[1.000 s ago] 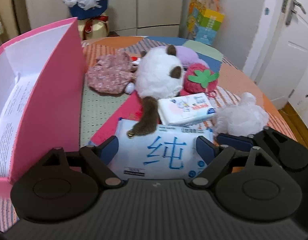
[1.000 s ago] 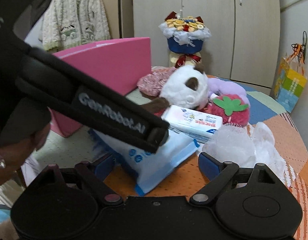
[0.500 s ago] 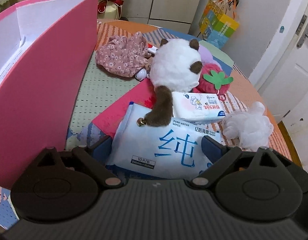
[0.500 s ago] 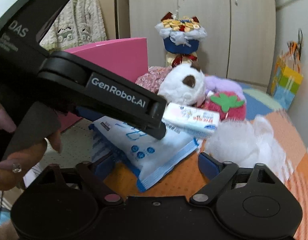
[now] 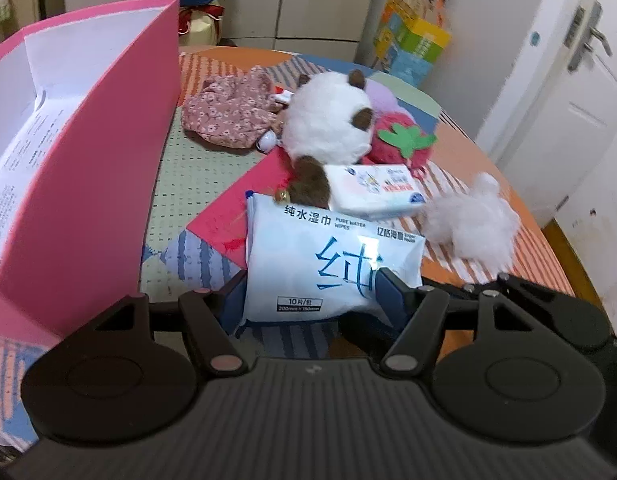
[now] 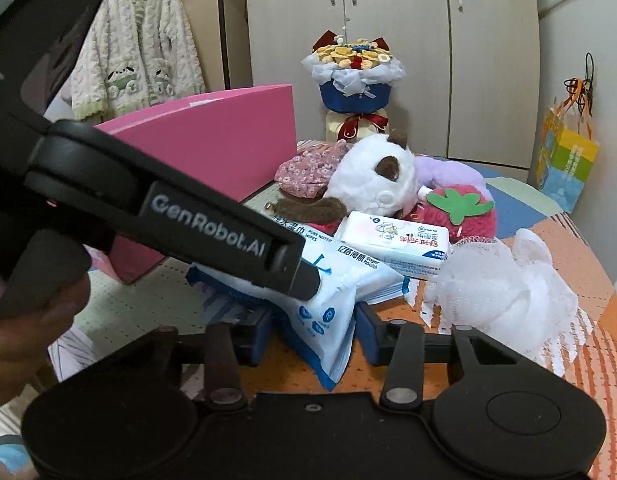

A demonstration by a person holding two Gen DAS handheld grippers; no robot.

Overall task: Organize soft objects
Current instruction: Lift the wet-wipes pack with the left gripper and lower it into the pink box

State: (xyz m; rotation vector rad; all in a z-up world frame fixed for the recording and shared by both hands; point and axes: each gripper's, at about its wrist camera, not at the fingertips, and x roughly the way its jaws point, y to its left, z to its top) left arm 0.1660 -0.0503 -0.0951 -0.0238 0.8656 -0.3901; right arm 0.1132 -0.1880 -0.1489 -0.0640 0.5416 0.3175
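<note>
A blue-and-white pack of wet wipes (image 5: 328, 264) lies at the table's front, its near end raised. My left gripper (image 5: 308, 300) has closed on its near end, one finger each side. In the right wrist view the same pack (image 6: 332, 304) hangs between the fingers of my right gripper (image 6: 312, 332), which is partly closed around the pack's corner; contact is unclear. The left gripper's body (image 6: 168, 216) crosses that view. Behind lie a smaller tissue pack (image 5: 372, 192), a white-and-brown plush (image 5: 328, 124), a strawberry plush (image 5: 400, 140), a floral cloth (image 5: 228, 116) and a white mesh puff (image 5: 468, 224).
An open pink box (image 5: 88, 152) stands at the left of the table, its white inside facing me. A flower bouquet (image 6: 352, 76) stands behind the table. A colourful gift bag (image 6: 564, 160) hangs at the right. The patterned tablecloth (image 5: 488, 148) ends near a white door.
The left gripper's fingers have closed in on the wipes pack and its near end has lifted. The right gripper's fingers have narrowed around the pack's corner.
</note>
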